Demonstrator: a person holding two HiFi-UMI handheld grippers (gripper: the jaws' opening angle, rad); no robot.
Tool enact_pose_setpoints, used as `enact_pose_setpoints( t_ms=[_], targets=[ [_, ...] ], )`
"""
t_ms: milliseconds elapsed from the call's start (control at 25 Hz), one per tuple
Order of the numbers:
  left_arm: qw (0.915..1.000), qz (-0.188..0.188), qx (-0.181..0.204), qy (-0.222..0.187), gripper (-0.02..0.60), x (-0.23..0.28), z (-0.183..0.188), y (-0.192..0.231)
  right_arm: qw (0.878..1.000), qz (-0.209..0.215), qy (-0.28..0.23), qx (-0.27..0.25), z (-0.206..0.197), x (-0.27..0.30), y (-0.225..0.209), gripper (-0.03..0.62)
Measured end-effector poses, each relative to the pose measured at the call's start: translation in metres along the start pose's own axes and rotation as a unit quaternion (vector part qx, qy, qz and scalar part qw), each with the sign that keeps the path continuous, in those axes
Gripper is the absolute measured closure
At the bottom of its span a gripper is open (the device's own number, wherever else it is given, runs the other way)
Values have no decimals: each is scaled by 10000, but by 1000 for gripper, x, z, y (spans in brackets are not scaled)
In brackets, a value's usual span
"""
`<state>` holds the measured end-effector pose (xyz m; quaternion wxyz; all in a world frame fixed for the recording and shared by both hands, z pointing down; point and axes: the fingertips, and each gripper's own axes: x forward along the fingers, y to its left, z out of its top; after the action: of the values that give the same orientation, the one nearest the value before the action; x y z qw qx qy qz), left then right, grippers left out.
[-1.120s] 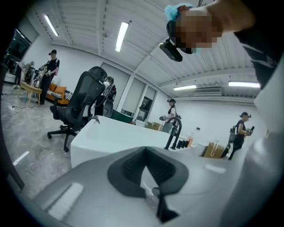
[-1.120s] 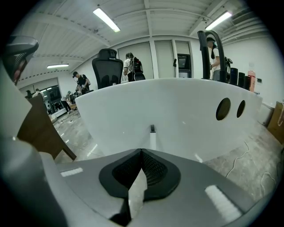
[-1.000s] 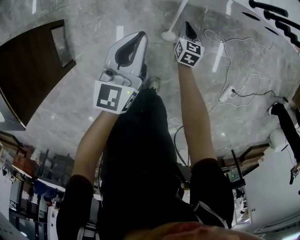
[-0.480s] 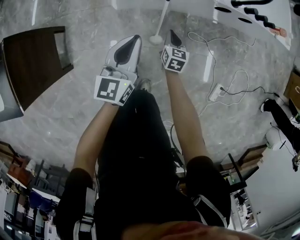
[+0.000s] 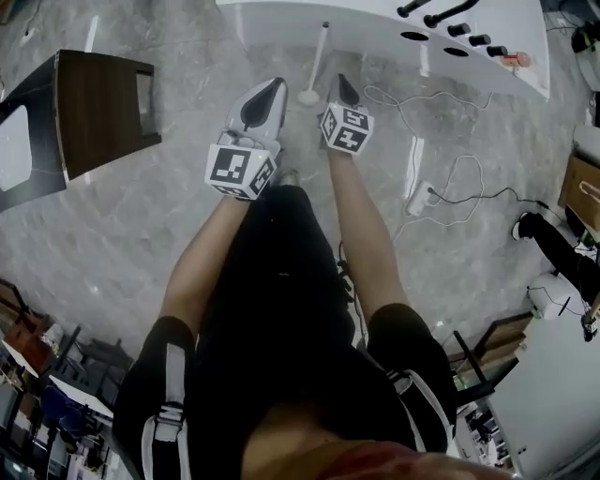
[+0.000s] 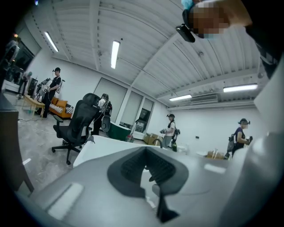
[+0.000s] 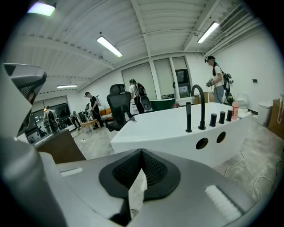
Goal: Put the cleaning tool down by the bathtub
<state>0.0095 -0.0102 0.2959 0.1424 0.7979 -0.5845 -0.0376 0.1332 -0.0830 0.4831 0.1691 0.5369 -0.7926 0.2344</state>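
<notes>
Holding left gripper [image 5: 277,86] and right gripper [image 5: 340,82], both clamped shut, either side of cleaning tool [image 5: 318,62] standing upright beside white bathtub [image 5: 375,13].

Slim white cleaning pole with a round white foot [image 5: 317,61] set down by the white bathtub [image 5: 375,23].
It stands roughly upright on the grey marble floor [image 5: 187,216], ungripped, with its foot just beside the tub's outer wall.
</notes>
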Motion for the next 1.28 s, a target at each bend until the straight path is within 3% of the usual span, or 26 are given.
enact_pose_setpoints(
  t_ms=[280,600,1280],
  targets=[
    [9998,188,11,-41,574,-44,44,-32,9993,111,-327,134,54,-72,11,594],
    [9999,-91,124,-66,574,-68,88,-59,9972,153,-715,128,108,-141,20,594],
    [9971,-727,108,-182,574,-130,151,-39,9831,265,-1804,-148,182,-285,125,594]
  ],
)
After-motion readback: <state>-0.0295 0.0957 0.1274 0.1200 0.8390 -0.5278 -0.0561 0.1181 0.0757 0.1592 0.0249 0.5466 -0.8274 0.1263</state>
